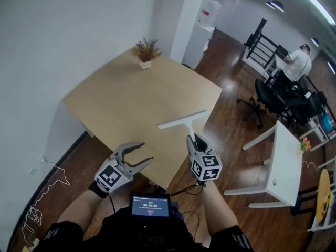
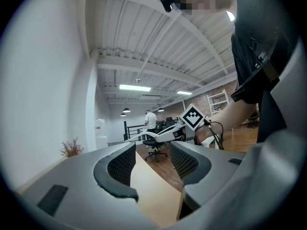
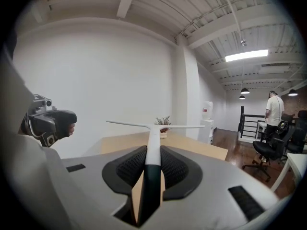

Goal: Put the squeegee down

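Over the worktop's (image 1: 131, 98) near right edge the squeegee (image 1: 184, 121) hangs in the air, blade crosswise, handle running straight out of my right tongs (image 1: 194, 139) clamped on it, while my left tongs (image 1: 146, 152) gape empty beside the near corner.

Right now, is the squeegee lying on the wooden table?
No, the right gripper is shut on the handle of the squeegee, with its blade in the air above the table.

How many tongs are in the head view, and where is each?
2. The left tongs, open and empty, are at the wooden table's near edge; the right tongs, shut on the squeegee, are to their right.
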Available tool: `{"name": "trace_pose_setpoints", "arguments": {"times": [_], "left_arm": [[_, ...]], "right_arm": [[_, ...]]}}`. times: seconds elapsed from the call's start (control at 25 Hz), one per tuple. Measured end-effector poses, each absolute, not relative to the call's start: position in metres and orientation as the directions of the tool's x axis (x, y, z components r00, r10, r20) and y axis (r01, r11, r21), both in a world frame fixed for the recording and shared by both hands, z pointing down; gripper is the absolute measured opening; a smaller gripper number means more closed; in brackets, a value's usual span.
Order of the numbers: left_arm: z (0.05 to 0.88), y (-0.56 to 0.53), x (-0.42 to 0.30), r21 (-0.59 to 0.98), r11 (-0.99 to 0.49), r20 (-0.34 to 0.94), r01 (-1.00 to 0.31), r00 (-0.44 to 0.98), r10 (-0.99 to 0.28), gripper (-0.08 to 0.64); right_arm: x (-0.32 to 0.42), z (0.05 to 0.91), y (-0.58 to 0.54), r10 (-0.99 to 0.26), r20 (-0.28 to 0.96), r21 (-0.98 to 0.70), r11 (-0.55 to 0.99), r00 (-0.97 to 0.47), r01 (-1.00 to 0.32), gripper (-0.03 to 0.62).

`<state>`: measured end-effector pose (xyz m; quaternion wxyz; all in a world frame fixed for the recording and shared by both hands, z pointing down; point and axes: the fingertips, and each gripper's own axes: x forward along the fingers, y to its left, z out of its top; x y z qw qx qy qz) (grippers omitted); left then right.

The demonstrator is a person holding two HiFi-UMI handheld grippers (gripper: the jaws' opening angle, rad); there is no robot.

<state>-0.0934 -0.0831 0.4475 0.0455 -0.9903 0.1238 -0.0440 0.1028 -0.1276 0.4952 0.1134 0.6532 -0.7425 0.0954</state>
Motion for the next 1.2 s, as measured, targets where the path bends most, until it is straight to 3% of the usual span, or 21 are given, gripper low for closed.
{"name": "trace_pose_setpoints", "arguments": {"times": [0.64, 1.2], "left_arm": [[0.579, -0.372, 0.1, -0.008, -0.941, 0.195, -0.337, 0.923, -0.332, 0.233], [0.685, -0.47, 0.175, 0.087, -0.916, 0.259, -0.392, 0.897, -0.359, 0.233]], "right_arm": [[0.27, 0.724, -0.47, -0.82, 0.54, 0.05, 0.254, -0.188, -0.966, 0.112], [0.302, 0.865, -0.588, -0.723, 0.633, -0.017, 0.343, -0.276, -0.939, 0.112]]}}
